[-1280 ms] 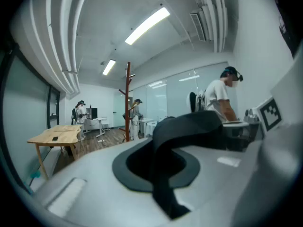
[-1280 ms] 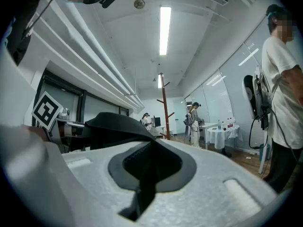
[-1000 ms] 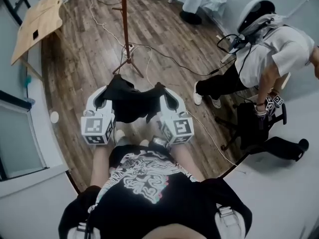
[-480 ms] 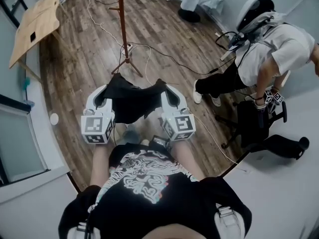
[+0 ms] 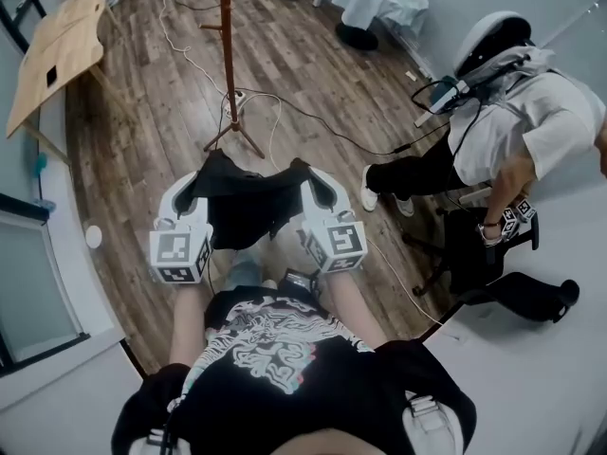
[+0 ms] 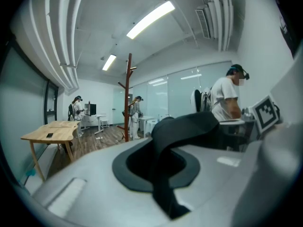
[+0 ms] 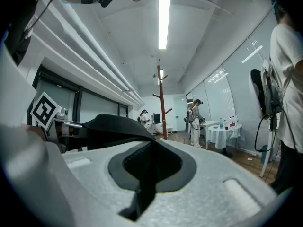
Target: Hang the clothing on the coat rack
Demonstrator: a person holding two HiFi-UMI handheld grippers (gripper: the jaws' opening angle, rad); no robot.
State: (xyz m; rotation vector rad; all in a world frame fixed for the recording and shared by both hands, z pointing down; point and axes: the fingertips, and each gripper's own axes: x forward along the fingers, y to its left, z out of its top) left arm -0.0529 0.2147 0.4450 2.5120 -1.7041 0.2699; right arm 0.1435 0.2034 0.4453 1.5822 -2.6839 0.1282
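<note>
Two white grippers held a black cloth garment [image 5: 251, 209] stretched between them, the left gripper [image 5: 197, 180] and the right gripper [image 5: 308, 178] each pinched shut on an edge. It hung near the person, the tall reddish-brown wooden coat rack [image 5: 228, 55] farther ahead.

Ahead of clothing [image 5: 248, 207], coat rack [image 5: 228, 50]; table [image 5: 55, 47] left.

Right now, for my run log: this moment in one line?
left gripper: shut on black garment | right gripper: shut on black garment | coat rack: ahead
</note>
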